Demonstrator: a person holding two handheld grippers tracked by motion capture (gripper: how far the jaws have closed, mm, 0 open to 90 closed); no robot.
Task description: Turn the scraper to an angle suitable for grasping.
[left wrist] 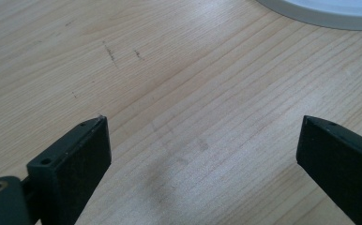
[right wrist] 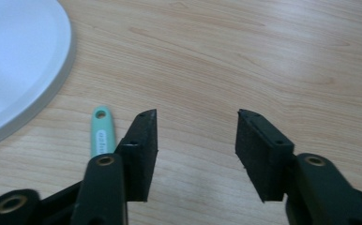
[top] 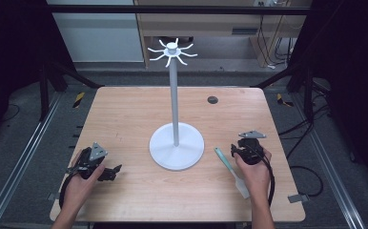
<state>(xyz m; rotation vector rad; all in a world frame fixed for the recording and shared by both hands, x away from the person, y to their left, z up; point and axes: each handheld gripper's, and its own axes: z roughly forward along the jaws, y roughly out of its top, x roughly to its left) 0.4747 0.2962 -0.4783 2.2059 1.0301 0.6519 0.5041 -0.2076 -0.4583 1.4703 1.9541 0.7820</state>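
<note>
the spatula (top: 231, 171) lies flat on the table (top: 125, 114) near the front right corner, between the stand (top: 176, 145) and the right gripper (top: 238, 151), probably laid there for an easy grab. its long axis runs diagonally: the teal handle, with its hanging hole, points toward the far left and the stand, the pale blade toward the front edge. the right gripper (right wrist: 197, 136) sits just beside the handle (right wrist: 101, 131), jaws partly open, empty. the left gripper (left wrist: 202, 154) waits near the front left, jaws wide, empty
</note>
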